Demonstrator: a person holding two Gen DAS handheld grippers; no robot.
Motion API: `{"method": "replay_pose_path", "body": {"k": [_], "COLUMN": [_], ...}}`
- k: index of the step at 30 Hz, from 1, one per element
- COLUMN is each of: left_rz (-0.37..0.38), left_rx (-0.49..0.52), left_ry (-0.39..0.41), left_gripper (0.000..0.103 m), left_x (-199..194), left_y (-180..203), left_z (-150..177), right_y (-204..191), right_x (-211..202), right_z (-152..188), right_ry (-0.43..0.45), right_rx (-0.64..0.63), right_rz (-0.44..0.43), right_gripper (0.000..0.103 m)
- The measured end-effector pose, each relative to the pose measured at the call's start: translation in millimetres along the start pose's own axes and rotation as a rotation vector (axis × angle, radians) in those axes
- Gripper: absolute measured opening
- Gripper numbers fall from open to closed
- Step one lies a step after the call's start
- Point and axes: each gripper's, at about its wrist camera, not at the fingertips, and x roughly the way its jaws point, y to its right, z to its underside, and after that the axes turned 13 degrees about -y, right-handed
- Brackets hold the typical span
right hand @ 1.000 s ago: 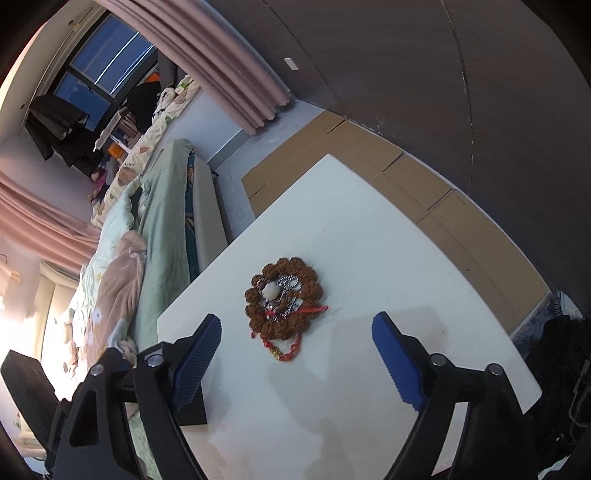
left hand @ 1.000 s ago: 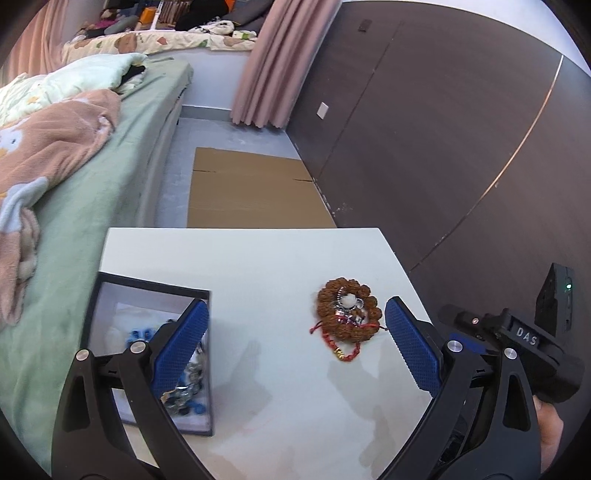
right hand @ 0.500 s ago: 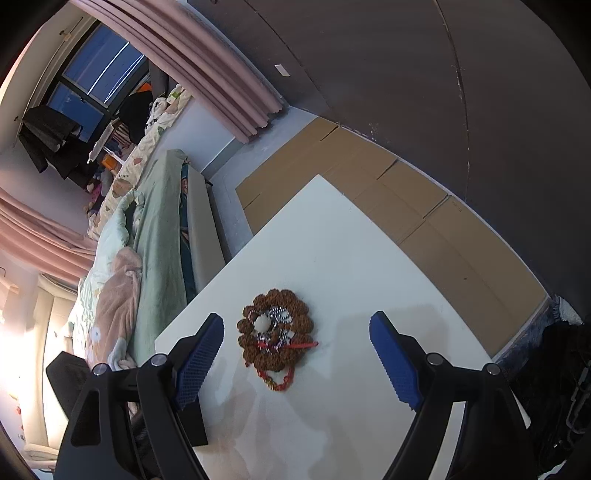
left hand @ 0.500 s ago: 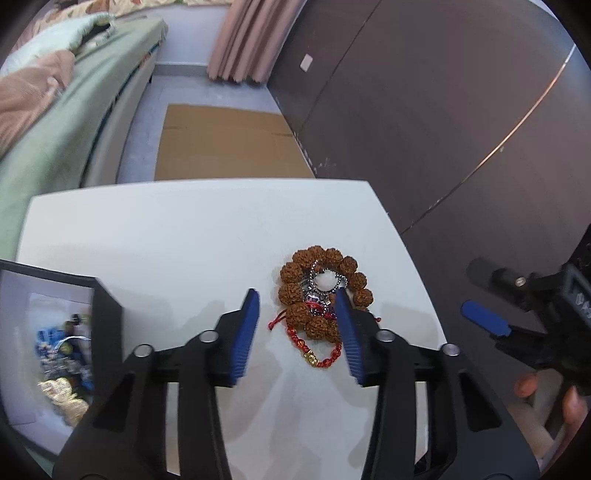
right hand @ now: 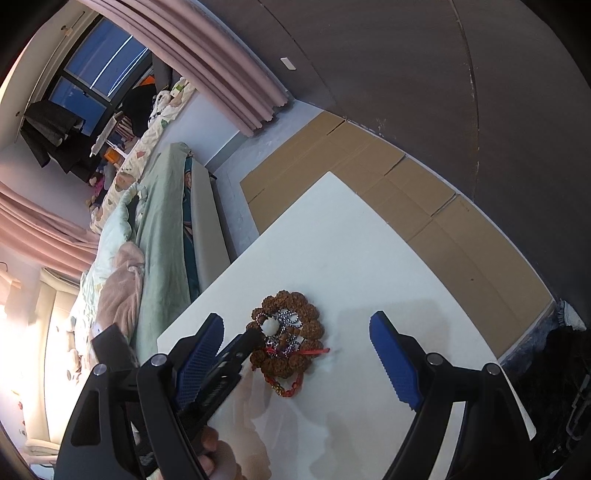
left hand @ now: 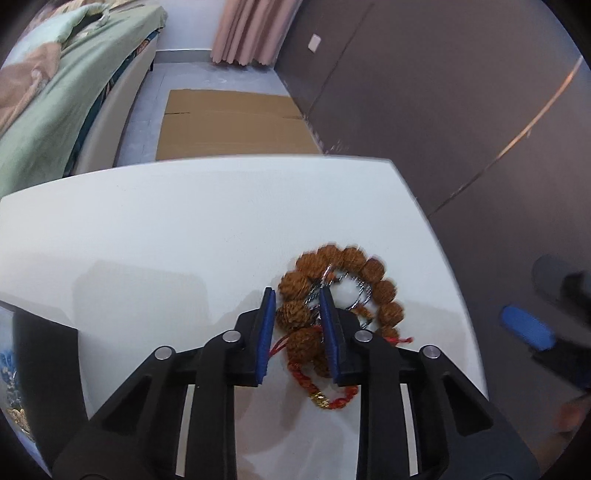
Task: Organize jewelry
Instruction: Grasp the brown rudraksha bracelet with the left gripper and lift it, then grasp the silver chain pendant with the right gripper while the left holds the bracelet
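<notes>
Over the last second I have brought my left gripper (left hand: 297, 310) down across the white table (left hand: 184, 229) and narrowed it from wide open to a tight pinch; the bead pile that lay ahead of it now sits between its blue pads (left hand: 266, 332). My right gripper (right hand: 297, 354) has hardly shifted and still hangs above the same spot.

Nearest in the left wrist view, the two blue pads stand close together with the near side of the brown seed-bead bracelet (left hand: 343, 291) between them; two or three of its knobbly beads fill the gap. The picture is blurred there, so I would say the pads have closed on the beads, though I cannot be sure how firmly. A red cord bracelet (left hand: 325, 391) with a small gold piece trails from under the pads toward me. Inside the ring of beads lie a silver chain (left hand: 358, 295) and a white stone (left hand: 345, 291).

From the right wrist view, my right gripper's jaws are spread wide and hold nothing; the pile lies on the table below and between them, near the left finger.

At the left edge of the table, the dark jewelry box (left hand: 33, 354) stands well apart from the pile, with blue and gold pieces inside.

Beyond the table, flattened cardboard (left hand: 229, 125) covers the floor, between the green-covered bed (left hand: 66, 99) and the dark wall panels (left hand: 443, 110). Farthest off hangs a pink curtain (left hand: 251, 29).
</notes>
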Motion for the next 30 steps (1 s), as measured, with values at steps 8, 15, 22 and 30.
{"method": "replay_pose_path", "body": {"k": [8,15,22,30], "left_rz": [-0.037,-0.155,-0.137,-0.109], "left_rx": [0.042,0.154,0.216,0.194], "left_ry": [0.081,0.171,0.276,0.314], "left_gripper": [0.019,0.019,0.019,0.019], "left_x": [-26.6,-56.7,-94.4,-120.8], "left_y": [-0.2,14.8,29.4,22.7], "left_z": [2.0,4.1,8.3,9.1], "right_y": [1.0,-5.0,-2.4,-10.3], "right_x": [-1.3,4.2,3.7,22.4], "right_z": [0.9,0.9,0.7,2.2], "right_ry": [0.0,-0.013,-0.015,-0.074], "right_rx": [0.0,-0.021,-0.015,-0.043], "right_rz": [0.004,0.015,0.001,-0.005], "right_gripper": [0.08,0.08,0.08,0.069]}}
